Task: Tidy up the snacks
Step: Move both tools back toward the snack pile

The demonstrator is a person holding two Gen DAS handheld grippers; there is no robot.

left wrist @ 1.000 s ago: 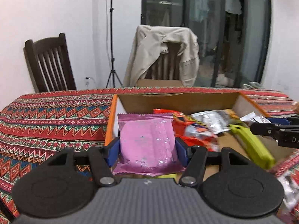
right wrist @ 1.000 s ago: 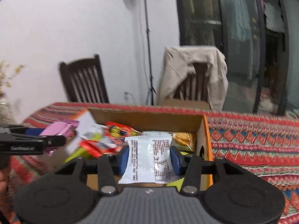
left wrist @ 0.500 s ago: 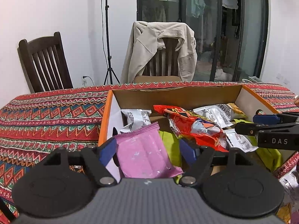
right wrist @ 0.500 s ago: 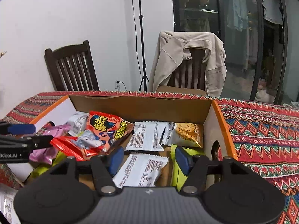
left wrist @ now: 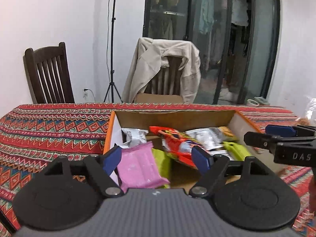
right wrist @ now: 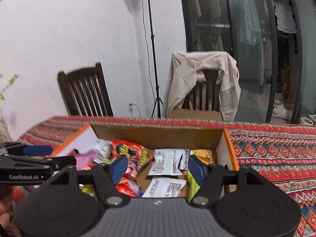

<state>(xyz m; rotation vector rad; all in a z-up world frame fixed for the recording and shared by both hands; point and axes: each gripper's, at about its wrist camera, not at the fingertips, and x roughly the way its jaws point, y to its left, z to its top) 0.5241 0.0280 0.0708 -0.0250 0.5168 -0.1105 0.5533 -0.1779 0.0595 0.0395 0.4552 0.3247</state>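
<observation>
Far left at nine o'clock: red zigzag tablecloth (left wrist: 51,130), flat and bare. Behind it at ten o'clock, a dark wooden chair (left wrist: 48,75).

In the middle: cardboard box (left wrist: 173,118) with orange edges, sitting on the cloth, full of snacks. Inside it, at the box's seven o'clock, pink snack bag (left wrist: 138,165), lying loose against the left wall. Just right of that, a lime green pack (left wrist: 163,163). At the box's twelve o'clock, a red snack bag (left wrist: 175,144), tilted. At two o'clock, silver packs (left wrist: 205,136).

Left gripper (left wrist: 157,158): spread wide, just been opening, pads clear of the pink bag lying between them, pinching nothing.

Right gripper (right wrist: 156,167): also spread, just been opening, hanging over the box's right half. Below it, white snack packet (right wrist: 165,187), flat on the box floor, not touched. Another white packet (right wrist: 167,163) farther back.

Far right at three o'clock: more zigzag cloth.
</observation>
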